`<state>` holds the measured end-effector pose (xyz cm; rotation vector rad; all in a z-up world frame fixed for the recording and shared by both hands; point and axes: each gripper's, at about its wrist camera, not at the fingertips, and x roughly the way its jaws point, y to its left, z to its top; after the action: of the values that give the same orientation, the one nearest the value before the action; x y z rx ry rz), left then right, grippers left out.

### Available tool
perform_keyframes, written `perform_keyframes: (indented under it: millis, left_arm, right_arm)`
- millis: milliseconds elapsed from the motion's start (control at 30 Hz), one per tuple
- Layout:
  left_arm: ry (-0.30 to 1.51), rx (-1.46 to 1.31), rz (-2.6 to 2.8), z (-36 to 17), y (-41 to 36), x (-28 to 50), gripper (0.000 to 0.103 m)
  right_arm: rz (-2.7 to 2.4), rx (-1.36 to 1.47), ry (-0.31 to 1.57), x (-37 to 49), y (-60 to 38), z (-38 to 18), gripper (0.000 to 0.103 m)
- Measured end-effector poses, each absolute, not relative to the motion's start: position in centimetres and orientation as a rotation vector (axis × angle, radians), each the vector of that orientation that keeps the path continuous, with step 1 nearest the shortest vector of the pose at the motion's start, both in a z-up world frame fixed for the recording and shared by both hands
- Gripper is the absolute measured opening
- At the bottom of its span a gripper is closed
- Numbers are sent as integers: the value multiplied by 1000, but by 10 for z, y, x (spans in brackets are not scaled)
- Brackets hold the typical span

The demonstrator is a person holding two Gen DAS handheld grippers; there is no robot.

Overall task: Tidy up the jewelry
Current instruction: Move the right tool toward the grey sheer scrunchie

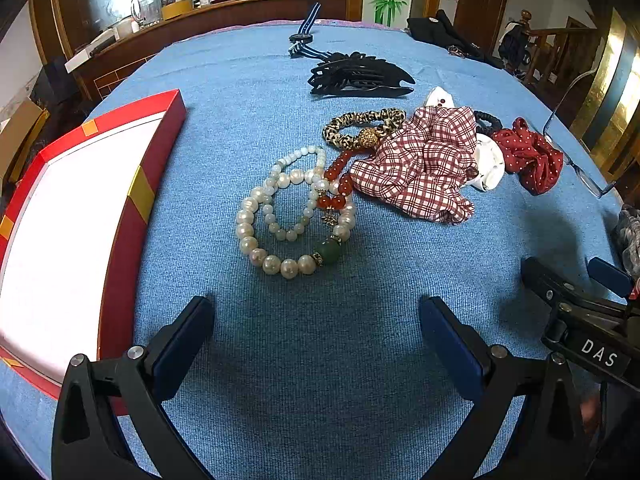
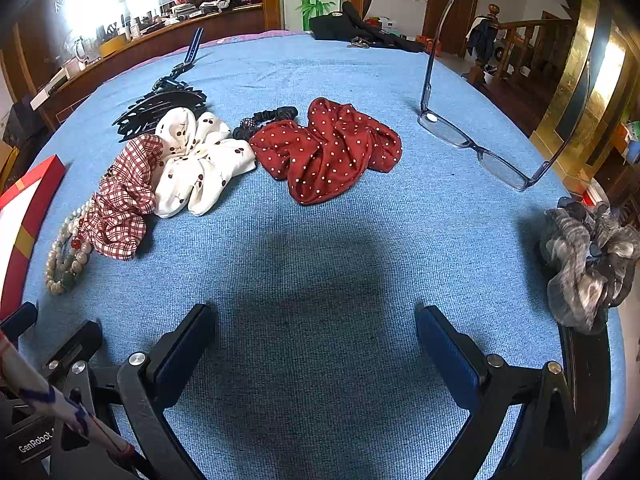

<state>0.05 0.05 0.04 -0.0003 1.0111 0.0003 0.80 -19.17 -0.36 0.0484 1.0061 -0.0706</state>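
A pile of bead bracelets lies on the blue cloth: a large pearl bracelet point(image 1: 256, 240) with a green bead, a smaller pale one point(image 1: 298, 160) and a red bead one point(image 1: 334, 200). They also show in the right wrist view point(image 2: 60, 252). An open red box point(image 1: 120, 216) with a white inside stands to their left. My left gripper point(image 1: 316, 344) is open and empty, just short of the bracelets. My right gripper point(image 2: 316, 348) is open and empty over bare cloth, and shows at the right edge of the left wrist view point(image 1: 560, 280).
Beyond the bracelets lie a leopard hair tie point(image 1: 360, 128), a red checked scrunchie point(image 1: 424, 160), a white cherry scrunchie point(image 2: 196, 160), a red dotted scrunchie point(image 2: 328, 148), a black hair claw point(image 1: 360, 76) and a striped watch point(image 1: 304, 36). Glasses point(image 2: 476, 148) and a grey scrunchie point(image 2: 588, 264) sit right.
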Motion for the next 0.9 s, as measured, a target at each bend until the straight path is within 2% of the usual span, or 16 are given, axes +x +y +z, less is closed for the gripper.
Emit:
perform_keyframes:
  millis: [200,267,500,633,900]
  left_arm:
    - [1010,-3,14,1,-1,0,103]
    - [1004,7,-25,5,-4,-8,103]
    - [724,17,-33,76,10,-65,103]
    - [620,30,-4,97,15,-85,103]
    - [635,62,27,93,17,-79,103]
  right_arm:
    - [-66,59,1002,0,-190,0,103]
    - [-55,68,987,-6,-190,3,99]
    - [-76,68,802,-64,-197,67,99]
    - [-79,113,759,-83,-202,86,100]
    - [-75,133,754,-95,-202,95,100]
